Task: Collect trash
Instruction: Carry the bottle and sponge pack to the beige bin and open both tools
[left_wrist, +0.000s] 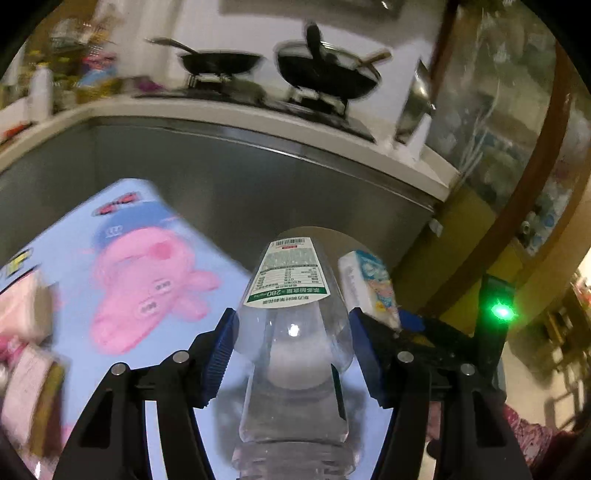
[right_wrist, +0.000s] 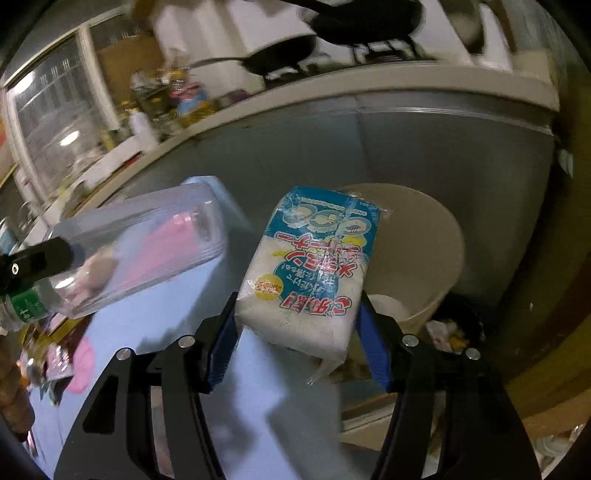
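Left gripper (left_wrist: 293, 354): black skeletal linkage arms with triangular cutouts, silver round pins at the joints, blue ribbed pads (left_wrist: 221, 354) on the fingers. Right gripper (right_wrist: 297, 341): same build, same blue pads (right_wrist: 373, 349), silver pins. It carries a green LED (left_wrist: 501, 312) on a black block.

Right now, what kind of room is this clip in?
Most likely a home kitchen. Two dark woks sit on a gas stove set into a pale countertop, with bottles crowded along it. A beige waste bin stands on the floor below the cabinet front.
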